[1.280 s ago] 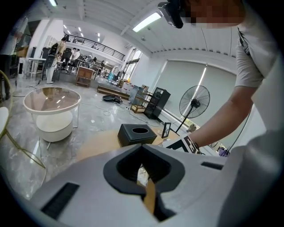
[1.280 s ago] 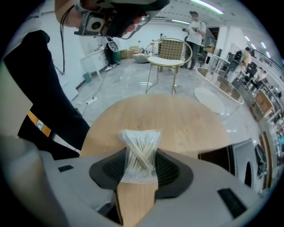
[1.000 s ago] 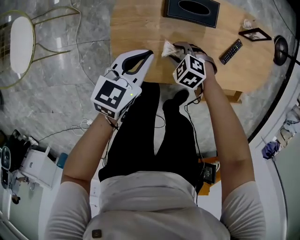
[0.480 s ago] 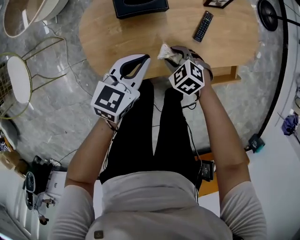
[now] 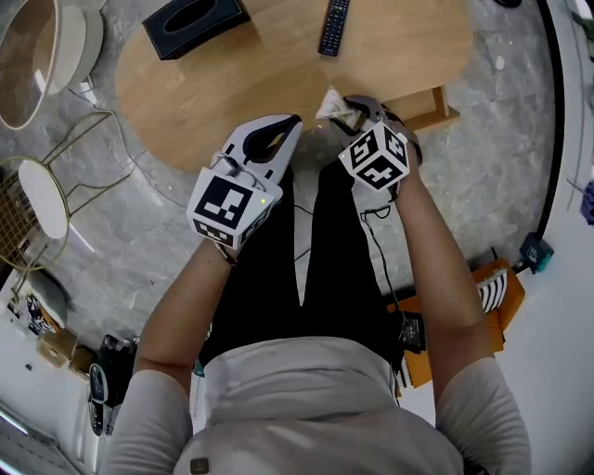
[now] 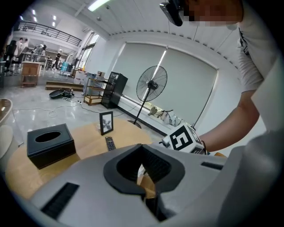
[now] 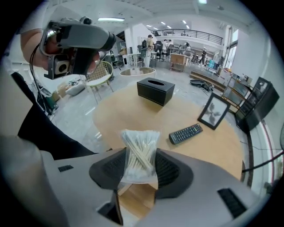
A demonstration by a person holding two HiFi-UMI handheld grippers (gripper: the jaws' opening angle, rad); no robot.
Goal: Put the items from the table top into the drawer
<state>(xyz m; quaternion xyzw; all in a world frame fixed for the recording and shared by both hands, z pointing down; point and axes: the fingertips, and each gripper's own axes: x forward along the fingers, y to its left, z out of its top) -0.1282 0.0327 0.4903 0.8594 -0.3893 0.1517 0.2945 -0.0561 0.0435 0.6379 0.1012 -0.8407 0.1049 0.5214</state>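
A clear bag of cotton swabs [image 7: 140,155] stands upright between the pads of my right gripper [image 7: 141,156], which is shut on it. In the head view the bag [image 5: 332,104] and right gripper [image 5: 351,108] hang over the near edge of the round wooden table [image 5: 232,83]. My left gripper [image 5: 290,122] is just to the left of it, fingertips together, nothing held; the left gripper view shows the same [image 6: 142,146]. On the table lie a black remote [image 5: 334,20], a black tissue box [image 5: 195,14] and a picture frame [image 7: 214,111]. A wooden box-like part [image 5: 429,107] juts out under the table edge at the right.
A gold wire chair with a white seat [image 5: 42,195] and a round side table [image 5: 37,46] stand on the marble floor at the left. An orange object [image 5: 483,297] lies on the floor at the right. A standing fan [image 6: 151,84] is beyond the table.
The person has moved along the table edge with both grippers; the table, remote and tissue box have slid left and up in the head view. The bag stays in the right gripper.
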